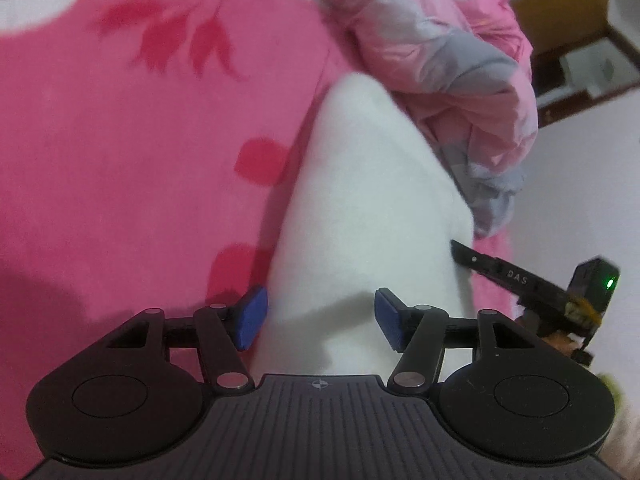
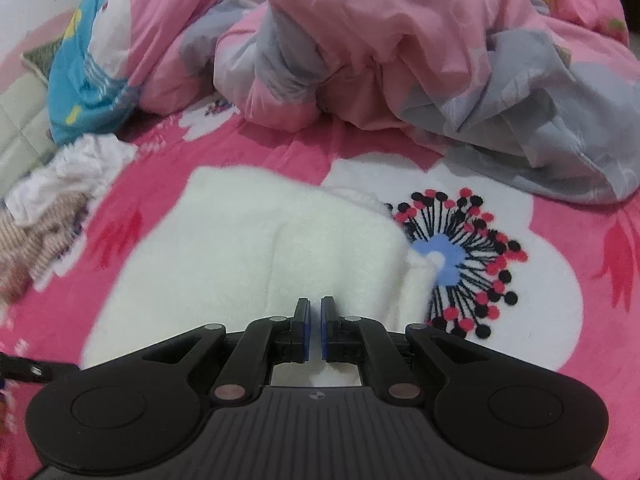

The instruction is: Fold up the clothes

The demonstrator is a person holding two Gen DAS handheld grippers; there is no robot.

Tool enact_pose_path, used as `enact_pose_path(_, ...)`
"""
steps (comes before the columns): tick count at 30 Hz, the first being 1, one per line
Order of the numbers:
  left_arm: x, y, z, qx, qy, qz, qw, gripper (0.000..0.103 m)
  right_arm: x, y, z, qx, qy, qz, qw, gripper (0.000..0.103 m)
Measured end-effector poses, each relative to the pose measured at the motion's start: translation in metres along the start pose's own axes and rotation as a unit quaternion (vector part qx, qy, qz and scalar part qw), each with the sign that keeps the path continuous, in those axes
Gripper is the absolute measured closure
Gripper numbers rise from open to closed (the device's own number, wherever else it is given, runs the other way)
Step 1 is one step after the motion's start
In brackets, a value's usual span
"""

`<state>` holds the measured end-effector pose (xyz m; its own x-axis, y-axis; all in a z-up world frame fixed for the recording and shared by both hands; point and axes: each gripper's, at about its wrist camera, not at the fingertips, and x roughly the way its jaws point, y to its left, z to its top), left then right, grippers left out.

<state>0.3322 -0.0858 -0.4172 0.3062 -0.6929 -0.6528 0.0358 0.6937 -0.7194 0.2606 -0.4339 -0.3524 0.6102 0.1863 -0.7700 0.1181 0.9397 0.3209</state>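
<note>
On pink blanket (image 2: 248, 144) – white garment (image 2: 240, 248) | left claw (image 1: 316, 320) spread | right claw (image 2: 315, 328) nearly pressed together

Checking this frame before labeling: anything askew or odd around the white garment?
Mostly tidy. The white fleece garment lies flat on the pink blanket, but its right edge is rumpled and doubled under. Left gripper is open; right gripper is nearly shut, with no cloth visibly pinched. Loose crumpled clothes sit at the blanket's left.
</note>
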Motion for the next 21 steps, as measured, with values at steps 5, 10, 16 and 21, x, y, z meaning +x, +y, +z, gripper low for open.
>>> enact_pose_path(5,-0.002,0.006,0.003,-0.005,0.015,-0.044,0.9989,0.039,-0.042,-0.033,-0.019,0.117,-0.019,0.055,0.991,0.058)
enact_pose_path(10,0.009,0.006,0.007,-0.002,0.047,-0.055,0.9973,0.035,-0.053,-0.075,-0.056,0.27,0.021,0.113,0.956,0.034)
enact_pose_path(16,0.019,0.014,0.011,-0.031,0.062,-0.078,0.9945,0.031,-0.02,-0.092,-0.079,0.356,0.076,0.179,0.914,0.022)
enact_pose_path(21,0.034,0.015,0.011,-0.036,0.075,-0.07,0.9941,0.031,0.012,-0.09,-0.077,0.367,0.096,0.206,0.902,0.007)
